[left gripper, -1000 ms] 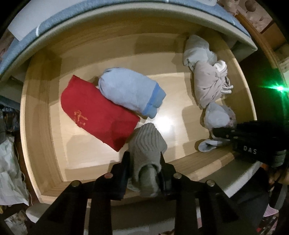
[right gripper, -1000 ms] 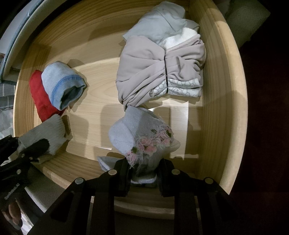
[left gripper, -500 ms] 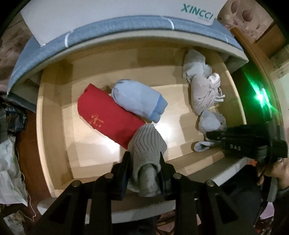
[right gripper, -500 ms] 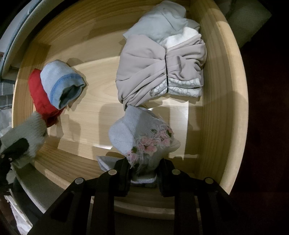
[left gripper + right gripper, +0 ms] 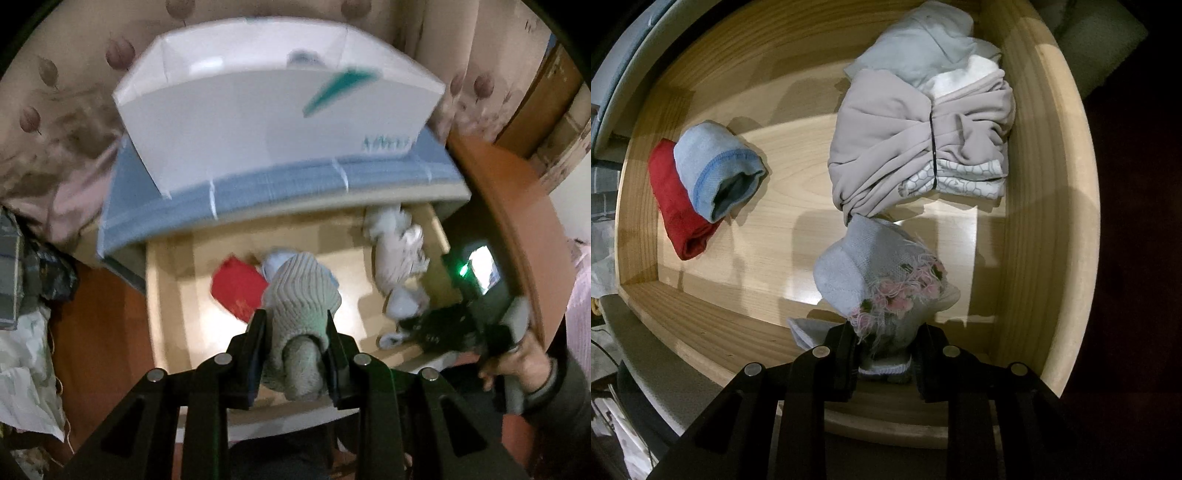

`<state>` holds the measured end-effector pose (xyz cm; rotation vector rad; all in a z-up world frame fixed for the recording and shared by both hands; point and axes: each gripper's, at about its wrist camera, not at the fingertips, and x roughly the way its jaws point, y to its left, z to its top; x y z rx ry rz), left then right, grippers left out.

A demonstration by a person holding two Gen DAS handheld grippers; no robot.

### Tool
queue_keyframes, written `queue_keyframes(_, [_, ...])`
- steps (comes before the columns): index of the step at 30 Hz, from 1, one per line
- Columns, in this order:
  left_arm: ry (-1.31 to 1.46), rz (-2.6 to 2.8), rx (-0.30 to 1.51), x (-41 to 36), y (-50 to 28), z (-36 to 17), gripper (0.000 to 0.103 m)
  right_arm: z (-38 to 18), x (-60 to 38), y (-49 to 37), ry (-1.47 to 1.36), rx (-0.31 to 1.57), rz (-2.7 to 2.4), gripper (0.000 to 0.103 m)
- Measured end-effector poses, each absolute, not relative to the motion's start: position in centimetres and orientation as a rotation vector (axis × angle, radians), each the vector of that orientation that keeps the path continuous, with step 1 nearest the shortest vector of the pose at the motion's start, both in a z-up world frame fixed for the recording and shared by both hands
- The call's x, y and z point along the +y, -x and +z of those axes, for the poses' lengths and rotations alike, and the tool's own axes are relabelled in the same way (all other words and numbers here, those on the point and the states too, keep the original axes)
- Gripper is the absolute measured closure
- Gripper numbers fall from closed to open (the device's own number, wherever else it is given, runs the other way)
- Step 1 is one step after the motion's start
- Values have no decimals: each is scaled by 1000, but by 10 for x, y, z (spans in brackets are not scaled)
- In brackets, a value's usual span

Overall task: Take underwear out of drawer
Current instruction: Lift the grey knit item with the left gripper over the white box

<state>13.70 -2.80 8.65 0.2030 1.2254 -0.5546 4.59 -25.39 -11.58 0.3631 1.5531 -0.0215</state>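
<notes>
Left wrist view: the white box (image 5: 258,110) carries teal lettering, blurred unreadable. The left gripper (image 5: 293,354) pinches a grey ribbed roll (image 5: 299,291) above the drawer (image 5: 173,295).

Right wrist view: no writing. The right gripper (image 5: 886,354) squeezes a pale blue flowered bundle (image 5: 871,266) inside the drawer (image 5: 1049,221).

Red roll (image 5: 679,210), blue roll (image 5: 716,170), pink-flowered grey roll (image 5: 879,280)

Motion-blurred left view; sharp right view, glare on pale wooden drawer floor (image 5: 798,221), dark fisheye corners.
</notes>
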Motion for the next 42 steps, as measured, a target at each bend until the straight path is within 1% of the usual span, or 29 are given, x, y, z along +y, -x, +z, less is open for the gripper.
queue_keyframes(8, [-172, -521, 1009, -18, -173, 164, 76, -116, -253, -46, -364, 1552, -21, 81])
queue_keyframes(11, [-182, -481, 936, -17, -191, 183, 76, -116, -253, -46, -364, 1552, -21, 81])
queue_keyframes(15, [-181, -452, 899, -18, -221, 195, 76, -116, -254, -46, -366, 1552, -22, 81])
queue_keyframes(20, [-221, -406, 873, -31, -258, 189, 76, -117, -253, -47, -374, 1552, -23, 81])
queue_keyframes(25, [-267, -386, 905, -47, -279, 166, 75, -118, -253, -49, -376, 1550, -14, 81])
queue_keyframes(31, [-330, -339, 939, -57, -288, 139, 73, -119, -255, -48, -377, 1552, -6, 81])
queue_keyframes(39, [-379, -300, 948, -61, -290, 129, 73, -123, -253, -49, -379, 1552, 0, 81])
queue_keyframes(41, [-387, -297, 940, -62, -287, 133, 69, -123, -254, -49, -379, 1552, 0, 81])
queue_keyframes(42, [-388, -296, 942, -62, -287, 134, 61, -123, -253, -49, -378, 1552, 0, 80])
